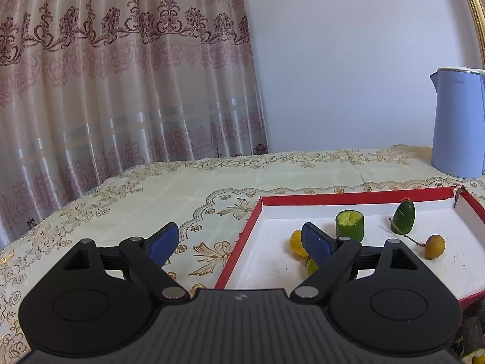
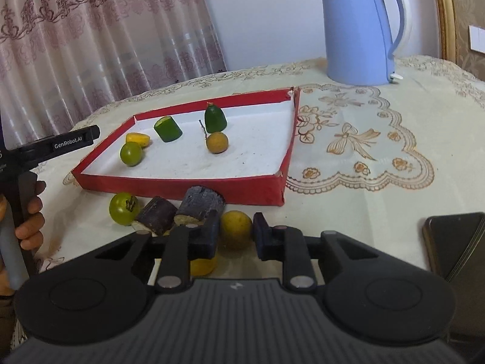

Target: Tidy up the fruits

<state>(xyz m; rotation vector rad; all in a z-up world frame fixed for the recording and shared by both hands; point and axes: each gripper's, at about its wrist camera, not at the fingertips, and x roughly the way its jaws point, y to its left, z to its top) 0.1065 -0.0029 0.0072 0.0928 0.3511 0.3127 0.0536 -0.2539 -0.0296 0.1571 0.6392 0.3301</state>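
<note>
While a pink damask curtain [image 1: 121, 91] and a plain pale wall [image 1: 348, 60] close off the back of the room, the work surface is a table under a cream tablecloth [image 2: 379, 115] embroidered with gold flowers and butterflies. Largest object on it: a light-blue electric kettle [image 2: 360, 27], smooth plastic, white handle, standing behind the tray. Next: a shallow rectangular tray [image 2: 212, 183], red card walls, white grainy floor. Inside it: two green cucumber pieces, one cut cylinder [image 2: 167, 129] tilted, one tapered end [image 2: 215, 119] upright; a round orange fruit [image 2: 217, 142] with a thin stem; a green round fruit [image 2: 131, 153] touching a yellow wedge [image 2: 138, 139]. Right wrist view only: outside the tray's near wall lie a green tomato-like fruit [image 2: 122, 208], two dark, rough-barked cane sections [image 2: 182, 207], a yellow piece [image 2: 202, 267] and a dark phone [image 2: 454, 242] at right; a hand [image 2: 30, 218] holds the left tool at the left edge. Right gripper [image 2: 235, 233]: pads pressed on a round yellow-orange fruit [image 2: 235, 230] on the cloth just in front of the tray. Left wrist view only: gilt frame edge [image 1: 473, 6] upper right. Left gripper [image 1: 242, 242]: blue ribbed pads spread wide, nothing between them, straddling the tray's left wall.
</note>
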